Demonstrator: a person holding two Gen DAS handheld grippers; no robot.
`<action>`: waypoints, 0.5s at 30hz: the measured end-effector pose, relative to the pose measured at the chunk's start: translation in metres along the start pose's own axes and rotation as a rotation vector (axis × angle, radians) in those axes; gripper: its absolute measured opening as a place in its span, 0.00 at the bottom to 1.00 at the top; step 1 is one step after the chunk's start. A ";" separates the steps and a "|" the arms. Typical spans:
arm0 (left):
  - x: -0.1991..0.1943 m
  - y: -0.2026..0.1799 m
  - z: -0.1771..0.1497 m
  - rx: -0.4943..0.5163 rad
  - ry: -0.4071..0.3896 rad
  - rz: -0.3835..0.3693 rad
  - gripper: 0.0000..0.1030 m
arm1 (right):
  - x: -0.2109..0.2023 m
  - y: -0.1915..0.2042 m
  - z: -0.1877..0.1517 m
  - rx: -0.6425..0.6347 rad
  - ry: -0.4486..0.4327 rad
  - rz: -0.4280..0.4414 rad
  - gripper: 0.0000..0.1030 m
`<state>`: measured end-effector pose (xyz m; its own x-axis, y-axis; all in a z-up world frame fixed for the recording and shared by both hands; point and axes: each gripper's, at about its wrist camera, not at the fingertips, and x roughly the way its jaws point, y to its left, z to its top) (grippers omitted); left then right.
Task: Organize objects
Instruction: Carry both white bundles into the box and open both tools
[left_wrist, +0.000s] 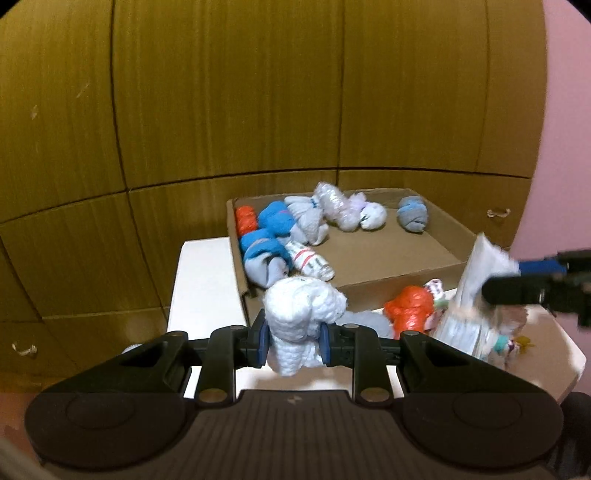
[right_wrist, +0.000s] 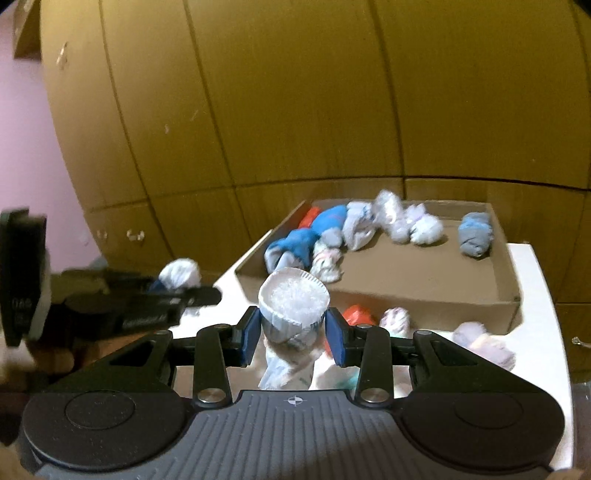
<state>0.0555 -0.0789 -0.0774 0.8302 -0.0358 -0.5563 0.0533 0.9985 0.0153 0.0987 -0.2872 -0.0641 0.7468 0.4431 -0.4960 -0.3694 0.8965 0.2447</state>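
Note:
My left gripper (left_wrist: 293, 341) is shut on a white knitted sock bundle (left_wrist: 301, 310), held just above the white table (left_wrist: 203, 280). My right gripper (right_wrist: 291, 338) is shut on a white and grey rolled sock (right_wrist: 293, 302), its open end facing up. In the left wrist view the right gripper (left_wrist: 509, 278) comes in from the right with that sock (left_wrist: 480, 266). In the right wrist view the left gripper (right_wrist: 192, 288) shows at the left with its white bundle (right_wrist: 181, 273). Behind both stands a shallow cardboard box (left_wrist: 388, 254) (right_wrist: 406, 280) with several rolled socks along its back and left side.
Loose socks lie on the table in front of the box, among them an orange one (left_wrist: 410, 310) (right_wrist: 356, 314) and pale ones (right_wrist: 480, 343). Wooden wardrobe doors (left_wrist: 221, 110) with drawer handles (left_wrist: 498, 213) stand behind. A pink wall (left_wrist: 561, 147) is at the right.

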 end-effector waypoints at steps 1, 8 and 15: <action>0.000 -0.002 0.003 0.005 0.000 -0.005 0.23 | -0.004 -0.005 0.004 0.010 -0.008 0.000 0.44; 0.020 -0.025 0.041 0.029 -0.011 -0.061 0.23 | -0.020 -0.037 0.036 0.022 -0.048 -0.025 0.44; 0.080 -0.048 0.076 0.021 0.061 -0.136 0.23 | 0.003 -0.069 0.076 -0.004 -0.006 -0.048 0.44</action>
<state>0.1614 -0.1331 -0.0598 0.7796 -0.1671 -0.6035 0.1746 0.9835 -0.0467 0.1685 -0.3476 -0.0197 0.7670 0.3992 -0.5024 -0.3350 0.9169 0.2171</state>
